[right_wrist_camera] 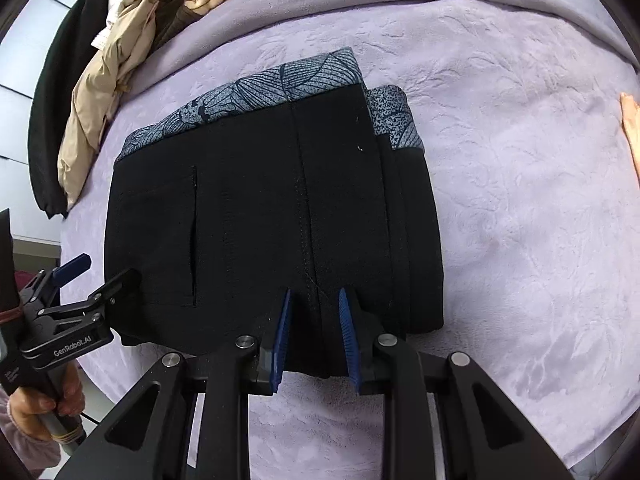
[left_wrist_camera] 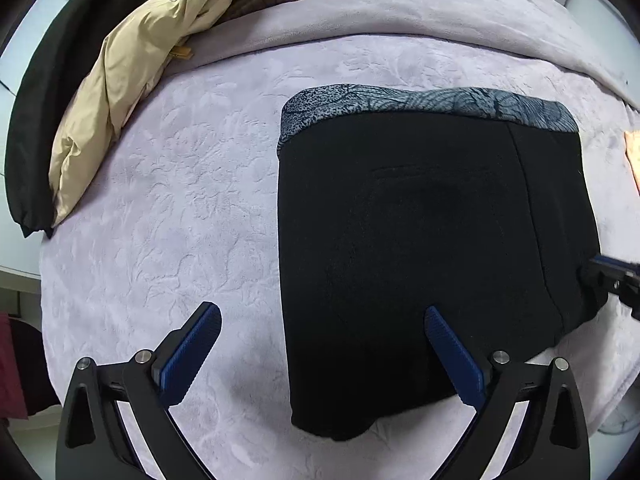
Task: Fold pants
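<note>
Right wrist view has the pants (right_wrist_camera: 276, 216) already down to a compact black rectangle on the lilac bed (right_wrist_camera: 520, 208), patterned grey-blue waistband (right_wrist_camera: 280, 84) at the far edge. You can see a slit pocket on the left part, a stitched seam down the middle, and stacked layers showing along the right side, so it looks like several folds are in.

The right claw (right_wrist_camera: 314, 334) sits at the near edge with its blue pads narrowed around a ridge of fabric by the seam. They aren't fully together, and I can't honestly tell if it's pinching the cloth or just resting on it. The left claw (left_wrist_camera: 322, 354) is spread wide and holding nothing, one pad over the near left corner of the pants, the other over bare blanket.

Handling guess: soft, light, floppy fabric with a matte weave, not slippery, though the plush blanket probably drags on it a bit. Those layers will slide apart if lifted from one spot, so I'd take it at the two near corners or along the thick folded edge, catching all layers together.

A heap of clothes (left_wrist_camera: 132, 60) lies at the far left, well apart.
</note>
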